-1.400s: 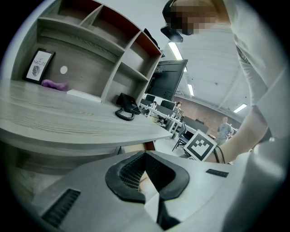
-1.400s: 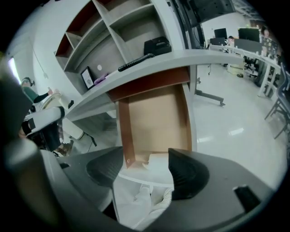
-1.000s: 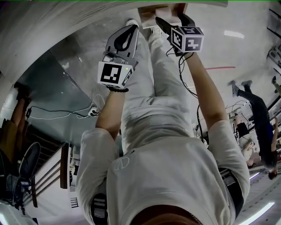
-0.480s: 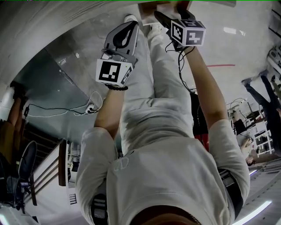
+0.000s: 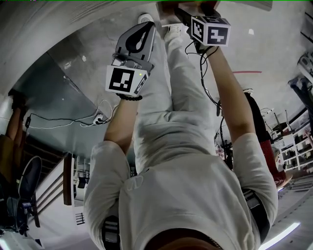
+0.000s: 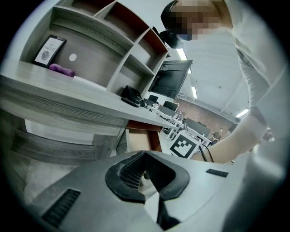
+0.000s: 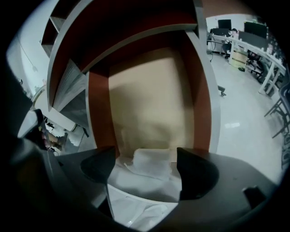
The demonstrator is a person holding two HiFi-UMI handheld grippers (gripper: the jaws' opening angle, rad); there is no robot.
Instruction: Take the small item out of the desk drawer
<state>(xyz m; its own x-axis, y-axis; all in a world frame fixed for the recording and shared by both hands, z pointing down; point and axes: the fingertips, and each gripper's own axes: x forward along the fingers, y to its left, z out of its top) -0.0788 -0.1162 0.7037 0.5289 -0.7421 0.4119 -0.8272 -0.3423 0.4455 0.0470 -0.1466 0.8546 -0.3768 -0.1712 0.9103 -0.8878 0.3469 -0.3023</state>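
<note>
The desk drawer (image 7: 149, 99) stands pulled open, with red-brown sides and a pale beige bottom. At its near end lies a small white crumpled item (image 7: 152, 165). My right gripper (image 7: 147, 166) is open, one dark jaw on each side of that item, not closed on it. In the head view the right gripper (image 5: 193, 14) reaches into the drawer (image 5: 168, 7) at the top edge. My left gripper (image 5: 145, 28) hangs in the air left of it, jaws together and empty. The left gripper view shows these jaws (image 6: 146, 171) shut, with the open drawer (image 6: 140, 138) beyond.
The grey desk (image 6: 68, 97) carries a shelf unit with a framed picture (image 6: 49, 49), a purple object (image 6: 62, 69), a black object (image 6: 131, 96) and a monitor (image 6: 170, 81). Cables (image 5: 63, 124) trail on the floor at left. Another person (image 5: 261, 136) stands at right.
My right gripper has moved farther into the drawer, toward the top of the head view. The left gripper has hardly moved. The person in the background at right has shifted.
</note>
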